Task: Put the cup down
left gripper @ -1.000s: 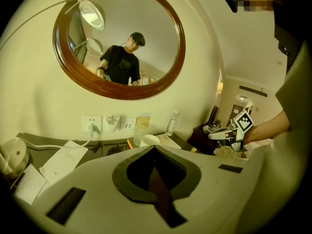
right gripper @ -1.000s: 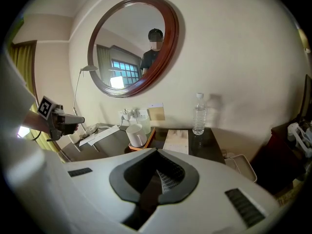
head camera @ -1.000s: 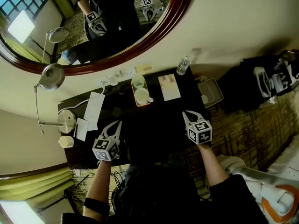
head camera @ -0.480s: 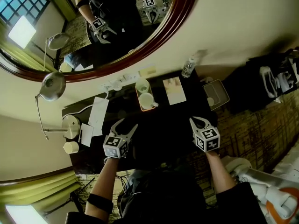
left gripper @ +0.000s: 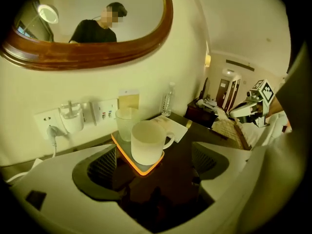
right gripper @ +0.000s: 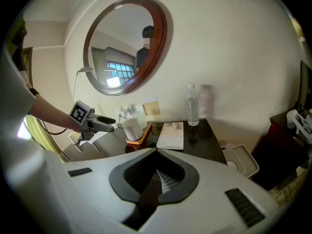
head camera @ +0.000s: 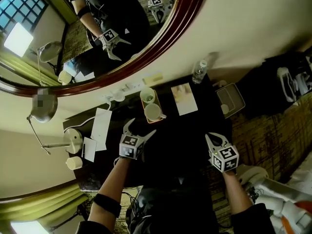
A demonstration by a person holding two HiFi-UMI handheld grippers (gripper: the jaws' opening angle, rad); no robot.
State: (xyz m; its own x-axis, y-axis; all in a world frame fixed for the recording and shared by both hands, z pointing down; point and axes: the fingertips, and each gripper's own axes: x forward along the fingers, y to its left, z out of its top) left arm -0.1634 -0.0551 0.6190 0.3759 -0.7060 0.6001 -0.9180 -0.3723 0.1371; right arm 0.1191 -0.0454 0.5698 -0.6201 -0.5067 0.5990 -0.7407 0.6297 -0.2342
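My right gripper (head camera: pixel 211 137) is nearest me, well back from the small orange-rimmed tray (left gripper: pixel 140 172) and off to its right, over the near edge of the dark glossy table (head camera: pixel 180 135). Its jaws are pressed together with nothing in them.

My left gripper (head camera: pixel 141 128) hangs just short of the tray's near corner, pointing at it. Its jaws have just been opening and now stand wide apart, with only bare tabletop between them.

The white frosted mug with a side handle (left gripper: pixel 146 141) stands upright on the near part of the tray, apart from the jaw tips. A pale translucent tumbler (left gripper: pixel 126 123) stands on the tray's far part, just behind the mug.

A pale rectangular booklet (head camera: pixel 184 99) lies to the tray's right. A clear plastic water bottle (head camera: pixel 199 72) stands beyond that, by the wall. The round wood-framed mirror (head camera: pixel 185 18) hangs above the tray.
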